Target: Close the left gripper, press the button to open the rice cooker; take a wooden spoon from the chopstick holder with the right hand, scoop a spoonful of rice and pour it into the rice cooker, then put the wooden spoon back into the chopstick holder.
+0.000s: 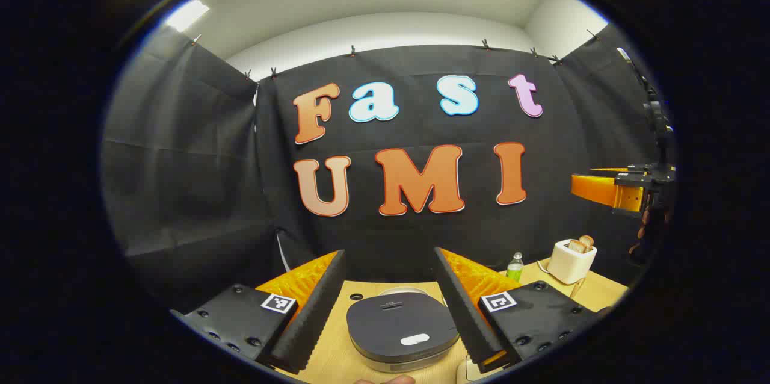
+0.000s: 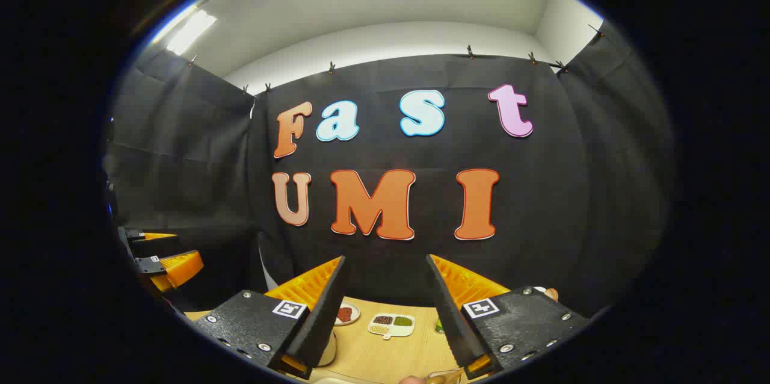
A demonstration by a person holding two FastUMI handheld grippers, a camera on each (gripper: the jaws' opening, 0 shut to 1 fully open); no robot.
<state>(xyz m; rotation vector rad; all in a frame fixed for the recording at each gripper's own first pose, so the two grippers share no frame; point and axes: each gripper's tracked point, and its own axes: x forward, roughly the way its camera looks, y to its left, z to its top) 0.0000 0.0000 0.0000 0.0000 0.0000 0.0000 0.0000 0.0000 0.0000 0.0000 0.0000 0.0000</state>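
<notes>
- On the wooden table [image 1: 337,366], left gripper view: left gripper [image 1: 388,306] fingers spread wide, nothing between them, held above the table.
- Rice cooker [image 1: 402,328] sits near, just below and between those fingers, lid down, pale button [image 1: 414,339] on its near edge.
- Farther right: green-capped bottle [image 1: 515,266], then white toaster [image 1: 571,260] with bread slices.
- Far right, high up: the right gripper [image 1: 607,189].
- Right gripper view: right gripper fingers also spread, empty; small dish [image 2: 348,313] and divided tray [image 2: 391,324] of grains beyond.
</notes>
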